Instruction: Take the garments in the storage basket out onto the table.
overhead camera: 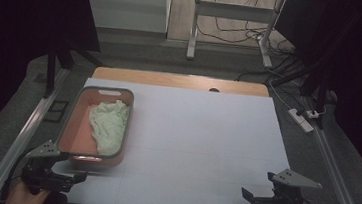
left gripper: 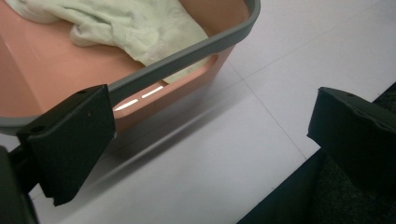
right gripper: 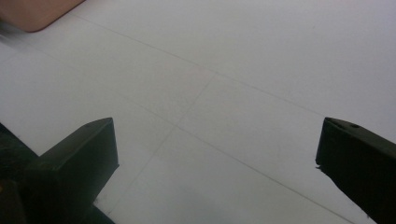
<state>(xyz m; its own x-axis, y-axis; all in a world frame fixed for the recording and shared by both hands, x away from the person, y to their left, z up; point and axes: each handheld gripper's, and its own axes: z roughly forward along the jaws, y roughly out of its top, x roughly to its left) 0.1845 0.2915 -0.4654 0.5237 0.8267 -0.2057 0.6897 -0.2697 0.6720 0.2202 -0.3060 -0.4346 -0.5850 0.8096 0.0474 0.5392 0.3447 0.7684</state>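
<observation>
Resting at the near edge of the white table (overhead camera: pixel 201 134), the two grippers sit well apart, each held in a person's hand that comes in from the bottom of the high view. The left gripper (overhead camera: pixel 77 176) lies at the near left corner, just beside the near end of a salmon-pink tub (overhead camera: pixel 65 131) with a grey rim. In the left gripper view its jaws stand wide apart with nothing between them except bare table; the left jaw overlaps the tub's near rim in the picture, though whether it touches the rim cannot be told. The tub's slotted handle sits just ahead of that jaw.

Inside the tub lies a crumpled pale green cloth (overhead camera: pixel 110 125), bunched toward the side of the tub that faces the right gripper, ahead of the left gripper and not held by it. In the left gripper view the cloth (left gripper: pixel 135 28) spreads across the tub (left gripper: pixel 28 70) floor up to the rim.

The right gripper (overhead camera: pixel 246 194) is at the near right corner, far from the tub. In the right gripper view its jaws are also spread wide and hold nothing; plain white table (right gripper: pixel 224 84) lies between them, and a corner of the tub (right gripper: pixel 32 14) shows far off at the upper left.
</observation>
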